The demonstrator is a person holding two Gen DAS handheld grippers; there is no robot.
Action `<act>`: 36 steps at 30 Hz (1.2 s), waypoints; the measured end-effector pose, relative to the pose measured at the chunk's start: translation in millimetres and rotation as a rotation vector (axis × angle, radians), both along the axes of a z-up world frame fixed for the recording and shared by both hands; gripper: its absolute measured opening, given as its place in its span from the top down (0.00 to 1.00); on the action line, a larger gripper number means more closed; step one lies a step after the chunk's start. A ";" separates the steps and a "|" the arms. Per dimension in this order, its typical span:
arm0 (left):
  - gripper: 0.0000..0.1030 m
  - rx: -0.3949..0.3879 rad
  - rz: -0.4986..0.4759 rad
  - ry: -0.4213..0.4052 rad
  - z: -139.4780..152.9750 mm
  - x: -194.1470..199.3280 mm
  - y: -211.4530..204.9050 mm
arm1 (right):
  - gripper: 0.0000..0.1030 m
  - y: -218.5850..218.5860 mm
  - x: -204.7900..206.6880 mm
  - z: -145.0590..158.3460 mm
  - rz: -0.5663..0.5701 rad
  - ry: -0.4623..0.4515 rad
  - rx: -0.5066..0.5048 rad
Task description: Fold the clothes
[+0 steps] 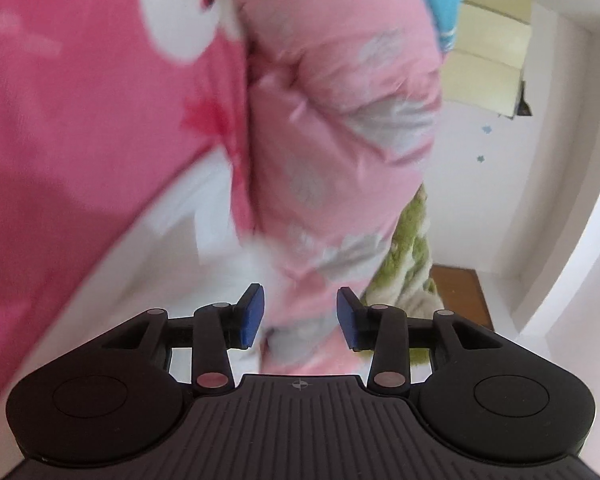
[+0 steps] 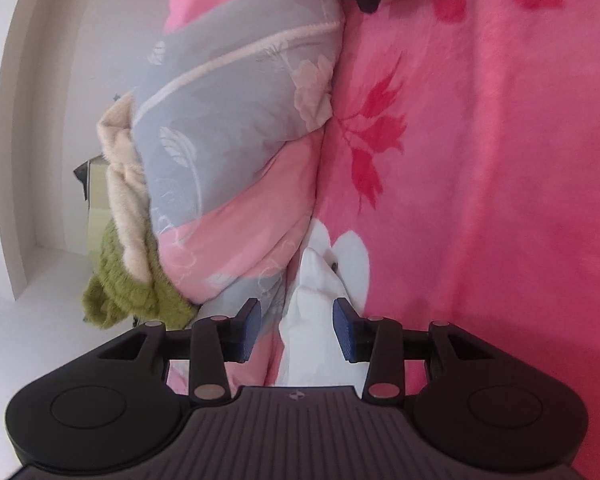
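Soft daylight; left wrist view motion-blurred, fisheye edges bent

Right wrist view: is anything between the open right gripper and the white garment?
Nothing visible. The white garment already lies in the gap of the right gripper, whose jaws stand open, with the pink-and-grey quilt beside it to the left.

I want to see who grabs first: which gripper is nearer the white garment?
Right. The right gripper is open with the white garment between its fingers. The left gripper is open too, facing the pink quilt; its view is blurred.
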State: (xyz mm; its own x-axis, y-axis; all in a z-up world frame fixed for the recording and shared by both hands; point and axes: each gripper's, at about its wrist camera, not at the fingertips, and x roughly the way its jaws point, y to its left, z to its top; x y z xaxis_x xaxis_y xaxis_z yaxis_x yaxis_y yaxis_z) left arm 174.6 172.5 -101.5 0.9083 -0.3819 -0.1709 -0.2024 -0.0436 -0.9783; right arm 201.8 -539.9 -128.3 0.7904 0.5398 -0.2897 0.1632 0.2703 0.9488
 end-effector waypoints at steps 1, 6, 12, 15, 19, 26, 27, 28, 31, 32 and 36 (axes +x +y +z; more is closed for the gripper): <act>0.62 0.005 0.004 0.009 1.8 0.4 3.3 | 0.59 -3.2 -5.8 2.1 -0.004 -0.005 0.000; 0.62 0.093 -0.048 0.013 28.0 -26.1 -3.9 | 0.59 -8.9 -51.9 16.4 0.016 -0.007 -0.014; 0.60 0.427 -0.283 0.029 46.1 -95.4 -56.3 | 0.49 -7.6 -116.3 32.6 0.069 0.015 -0.035; 0.58 0.518 -0.325 0.040 26.6 -131.0 -77.2 | 0.49 9.8 -141.9 21.1 0.122 0.104 -0.035; 0.57 0.561 -0.278 0.053 3.3 -151.7 -86.9 | 0.49 31.2 -155.6 1.4 0.163 0.187 -0.039; 0.54 0.520 -0.143 0.117 -25.6 -143.6 -65.9 | 0.50 47.3 -138.2 -14.9 0.098 0.187 -0.017; 0.54 0.522 -0.136 0.111 -26.5 -140.2 -64.7 | 0.51 48.4 -133.7 -16.9 0.082 0.185 -0.004; 0.54 0.532 -0.131 0.105 -26.4 -136.3 -64.5 | 0.51 49.2 -129.0 -18.7 0.067 0.180 0.005; 0.54 0.537 -0.110 0.088 -30.1 -122.1 -63.6 | 0.53 50.7 -114.3 -22.8 0.023 0.158 0.017; 0.54 0.536 -0.098 0.080 -31.0 -118.6 -63.7 | 0.56 51.1 -109.5 -24.0 0.007 0.152 0.021; 0.64 0.585 -0.060 0.072 -32.2 -108.4 -68.3 | 0.76 53.0 -92.2 -27.3 -0.041 0.140 0.014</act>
